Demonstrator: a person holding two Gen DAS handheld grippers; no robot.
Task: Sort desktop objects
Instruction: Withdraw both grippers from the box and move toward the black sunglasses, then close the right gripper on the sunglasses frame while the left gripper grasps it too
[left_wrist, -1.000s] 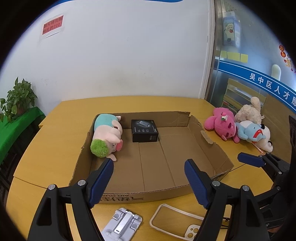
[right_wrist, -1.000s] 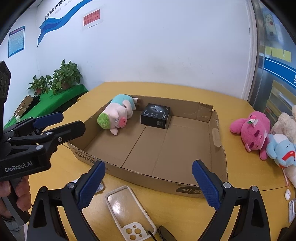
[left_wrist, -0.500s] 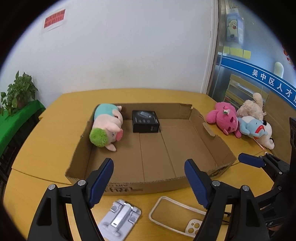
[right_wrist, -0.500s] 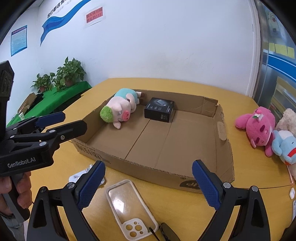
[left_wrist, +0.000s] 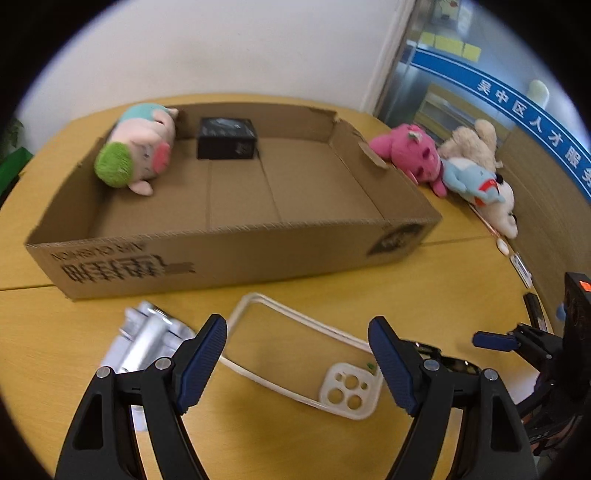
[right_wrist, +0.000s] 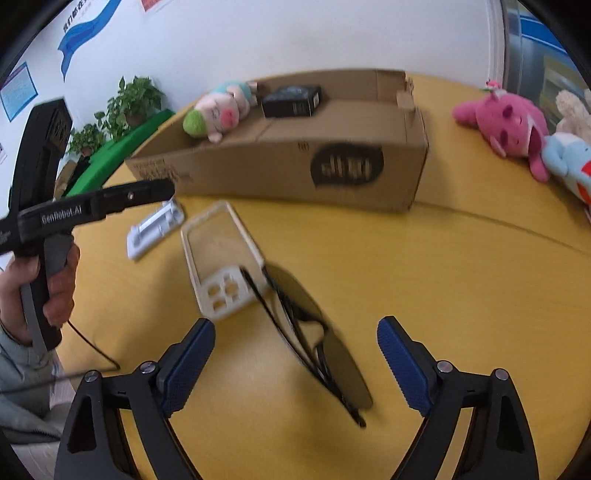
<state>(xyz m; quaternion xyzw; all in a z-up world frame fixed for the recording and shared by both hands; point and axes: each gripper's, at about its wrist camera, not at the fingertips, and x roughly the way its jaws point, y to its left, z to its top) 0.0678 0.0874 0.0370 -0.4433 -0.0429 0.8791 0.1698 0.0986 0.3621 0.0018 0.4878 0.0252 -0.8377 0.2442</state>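
A: What is being shown of the sorting, and how much is judged done?

B: A shallow cardboard box (left_wrist: 229, 254) is being shown on a yellow bench (right_wrist: 461, 295). Two things are lying inside it at the far end: a pig plush (left_wrist: 138, 153) and, just beside it, a small black box (left_wrist: 226, 138). That part is judged finished.

A: And what is being left out?

B: In front of the box, a clear phone case (left_wrist: 299, 354) is lying flat on the bench, with a silver phone stand (left_wrist: 147, 338) to its left and dark sunglasses (right_wrist: 314, 332) touching its camera end. Beyond the box's right end, a pink plush (left_wrist: 410, 153), a blue plush (left_wrist: 469, 179) and a cream plush (left_wrist: 476, 142) are lying huddled together. Most of the sorting is judged undone.

A: How are the jaws being held?

B: The left gripper (left_wrist: 297, 363) is being held above the phone case, jaws spread, nothing pinched. The right gripper (right_wrist: 295, 362) is being held over the sunglasses, jaws likewise spread and empty.
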